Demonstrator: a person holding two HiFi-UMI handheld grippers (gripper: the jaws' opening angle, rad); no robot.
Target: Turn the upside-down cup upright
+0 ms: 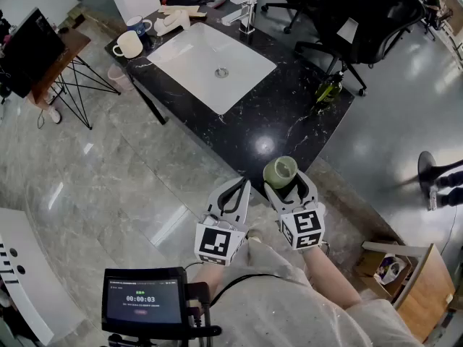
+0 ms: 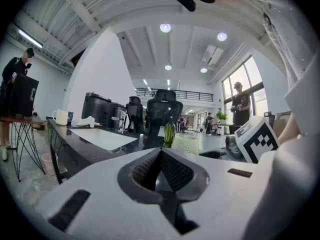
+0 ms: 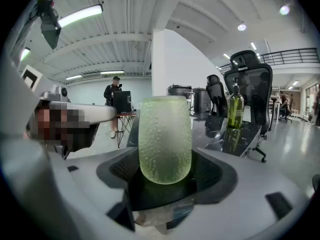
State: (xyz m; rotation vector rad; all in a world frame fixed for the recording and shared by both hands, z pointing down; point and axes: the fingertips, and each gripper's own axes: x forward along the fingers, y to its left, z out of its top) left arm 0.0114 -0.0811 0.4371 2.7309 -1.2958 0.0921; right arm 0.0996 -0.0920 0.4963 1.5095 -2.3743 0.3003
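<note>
Legible writing: the screen (image 1: 141, 300), behind and left of my left gripper (image 1: 243, 184), shows a timer reading 00:00:03. Its smaller lines are too fine to read. The marker cubes on both grippers carry black-and-white square patterns only.

Right gripper (image 1: 288, 183): jaws spread wide, with the green pebbled cup (image 1: 280, 170) standing between them at the near edge of the black marble counter (image 1: 289, 121). I do not see the pads pressing on it. I cannot tell which end of the cup faces up.

Left gripper: jaws pressed together, nothing in them. It sits just left of the right gripper, level with it and apart from the cup.

Surroundings: a green bottle (image 1: 327, 90) stands on the counter beyond the right gripper, slightly to its right. The white sink (image 1: 195, 53) and its faucet (image 1: 247, 11) lie beyond and to the left. A white mug (image 1: 129, 45) stands at the far left corner. Black office chairs (image 1: 376, 20) stand past the counter. In the right gripper view the cup fills the centre and hides the counter behind it.
</note>
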